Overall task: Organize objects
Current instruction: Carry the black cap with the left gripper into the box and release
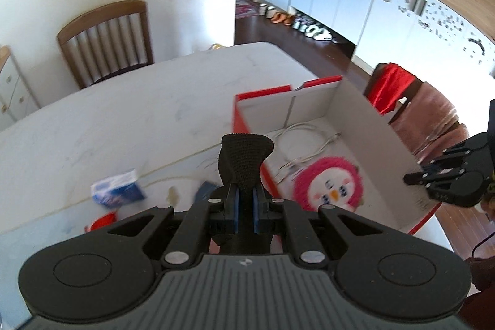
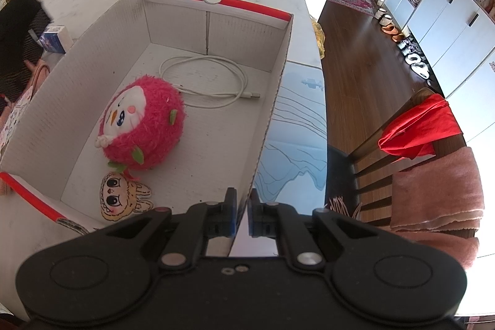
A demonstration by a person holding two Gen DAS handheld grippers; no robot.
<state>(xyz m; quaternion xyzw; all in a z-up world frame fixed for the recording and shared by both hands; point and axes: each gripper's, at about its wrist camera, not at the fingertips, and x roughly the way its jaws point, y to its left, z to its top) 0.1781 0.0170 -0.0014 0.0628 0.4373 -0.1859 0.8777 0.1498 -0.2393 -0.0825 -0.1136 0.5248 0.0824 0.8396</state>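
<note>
Left tool (clamping half-hidden black cloth)

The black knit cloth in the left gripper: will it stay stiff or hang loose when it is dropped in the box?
The cloth is probably floppy: it folds and twists above the left gripper. It looks light, so it should land softly in the box and not roll.

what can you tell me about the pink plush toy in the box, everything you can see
The pink plush toy is round and shaggy, with a white face patch, orange beak, dark eyes, pink cheeks and small green tabs on its body. It looks like soft fuzzy fabric. It lies tilted on the floor of the box, face up toward the left wall. A coiled white cable lies just behind it and a flat cartoon charm lies in front.
</note>
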